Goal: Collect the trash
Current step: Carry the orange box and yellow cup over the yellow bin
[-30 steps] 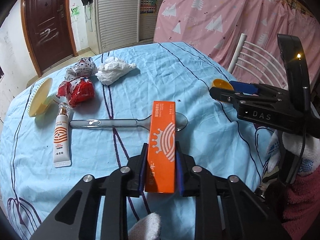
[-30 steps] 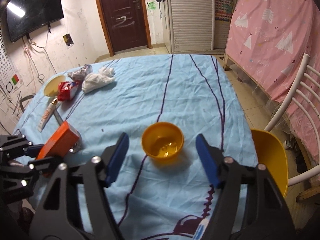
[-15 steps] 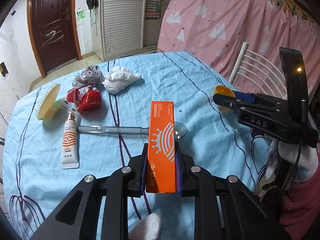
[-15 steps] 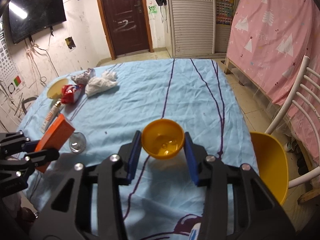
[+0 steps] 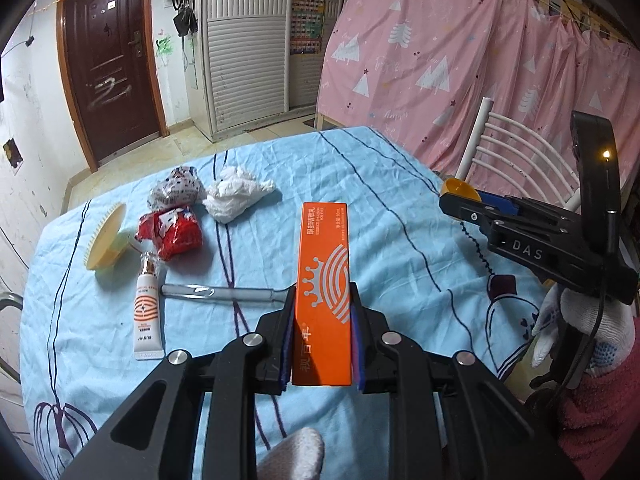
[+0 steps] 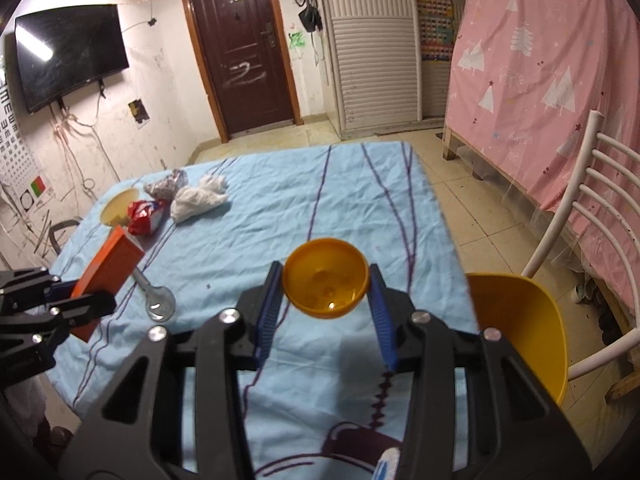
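My left tongs (image 5: 322,334) clamped the orange box (image 5: 323,296); my right tongs (image 6: 325,307) had just closed on the yellow bowl (image 6: 326,278).

Orange carton (image 5: 322,292): long, narrow, white crown logo + arcs, clamped at lower half, raised off table, tilted away.
Small orange bowl (image 6: 326,282): round, shiny inside, gripped by rim at both sides, lifted above cloth, opening up.
Red wrapper (image 5: 171,231): crumpled, on cloth, far left.
Silver-white wrapper (image 5: 176,189): crumpled, just behind red one.
White tissue wad (image 5: 236,196): beside both wrappers, to the right.
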The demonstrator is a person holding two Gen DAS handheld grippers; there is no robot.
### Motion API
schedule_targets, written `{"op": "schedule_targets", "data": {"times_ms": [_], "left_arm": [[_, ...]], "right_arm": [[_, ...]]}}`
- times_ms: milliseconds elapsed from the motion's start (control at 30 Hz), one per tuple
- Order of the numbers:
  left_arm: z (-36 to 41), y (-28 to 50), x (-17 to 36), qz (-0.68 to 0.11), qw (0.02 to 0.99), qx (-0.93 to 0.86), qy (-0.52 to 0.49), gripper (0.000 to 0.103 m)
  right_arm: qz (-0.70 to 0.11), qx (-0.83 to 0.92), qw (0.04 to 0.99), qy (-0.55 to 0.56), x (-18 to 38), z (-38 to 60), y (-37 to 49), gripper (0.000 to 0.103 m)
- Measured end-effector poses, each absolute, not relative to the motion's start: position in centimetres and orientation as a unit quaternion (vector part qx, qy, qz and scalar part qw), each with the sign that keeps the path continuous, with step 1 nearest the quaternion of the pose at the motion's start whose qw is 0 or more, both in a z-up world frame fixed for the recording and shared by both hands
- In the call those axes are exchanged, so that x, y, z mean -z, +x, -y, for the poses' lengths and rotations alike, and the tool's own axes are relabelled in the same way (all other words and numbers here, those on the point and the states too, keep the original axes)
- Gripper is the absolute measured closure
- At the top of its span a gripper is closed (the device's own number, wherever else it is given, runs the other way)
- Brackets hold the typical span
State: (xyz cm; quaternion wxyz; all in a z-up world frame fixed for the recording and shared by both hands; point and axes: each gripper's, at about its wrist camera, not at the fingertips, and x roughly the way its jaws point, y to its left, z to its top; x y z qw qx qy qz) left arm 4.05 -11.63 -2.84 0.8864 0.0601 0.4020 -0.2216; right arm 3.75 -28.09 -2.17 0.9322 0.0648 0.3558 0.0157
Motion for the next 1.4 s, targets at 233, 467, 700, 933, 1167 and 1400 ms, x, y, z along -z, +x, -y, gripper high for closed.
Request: {"op": "schedule_targets", "data": {"times_ms": [233,467,700,933,1167,1400], "left_arm": [[13.9,4.1,1.6,-0.391,0.889,0.228,0.073,0.090],[16.8,4.4,0.8,-0.385,0.887,0.238,0.093,0.090],[20.6,4.3,-0.2,-0.376,0.882,0.260,0.112,0.090],[25.4,4.6,-1.0,-0.371,0.874,0.288,0.123,0.090],[31.3,5.9,-0.9,-0.390,0.856,0.317,0.122,0.090],[36.4,6.9,1.0,-0.422,0.832,0.335,0.135,0.090]], "right_arm": [[-0.340,0.002,0.937,0.085,1.6,30.8,2.8,0.063],[-0.323,0.029,0.940,0.110,1.2,34.4,1.4,0.063],[-0.307,0.059,0.940,0.133,1.0,38.2,0.0,0.063],[-0.284,0.092,0.941,0.159,0.5,42.3,-1.4,0.063],[-0.272,0.113,0.938,0.183,0.8,45.5,-2.2,0.062],[-0.275,0.122,0.931,0.208,1.9,48.0,-2.2,0.063]]}}
